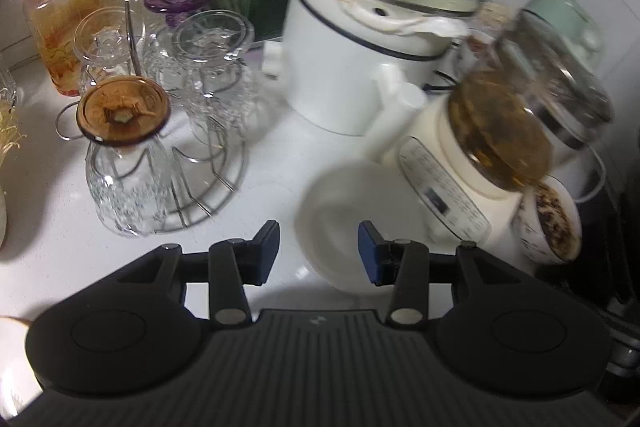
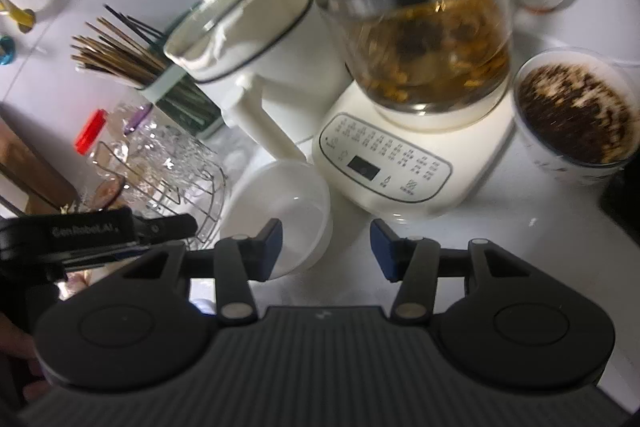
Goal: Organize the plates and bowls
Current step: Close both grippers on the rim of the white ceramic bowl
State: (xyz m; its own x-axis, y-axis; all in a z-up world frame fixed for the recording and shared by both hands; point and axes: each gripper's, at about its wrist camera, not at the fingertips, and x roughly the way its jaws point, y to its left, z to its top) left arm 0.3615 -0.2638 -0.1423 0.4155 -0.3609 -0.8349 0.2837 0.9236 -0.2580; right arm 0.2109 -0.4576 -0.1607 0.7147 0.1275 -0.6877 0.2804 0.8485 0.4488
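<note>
The left gripper [image 1: 319, 253] sits closest to its camera, jaws parted with nothing between the pads; only bare white tabletop [image 1: 280, 163] shows in the gap. A white bowl [image 1: 356, 223] rests upright on the tabletop, mouth facing up; being round, it has no long axis to speak of. Its near rim lies just ahead of the right-hand pad and partly behind it, so the bowl is off to the right of the gap rather than inside it. In the right wrist view the right gripper [image 2: 326, 251] also has its jaws released and empty, and the same bowl [image 2: 280, 211] lies just beyond its left-hand pad, the left gripper's black body [image 2: 92, 231] further left. Beyond and right of the left jaws stands a cream kettle base [image 1: 444, 187] carrying a glass pot of brown tea [image 1: 500, 135], just beside the bowl. A white lidded pot [image 1: 360, 39] stands straight ahead, its handle reaching toward the bowl. Ahead to the left, a wire rack [image 1: 208, 183] holds upturned glasses [image 1: 120, 163], with a red-lidded jar [image 1: 60, 15] behind. A patterned bowl [image 1: 552, 219] sits far right.
</note>
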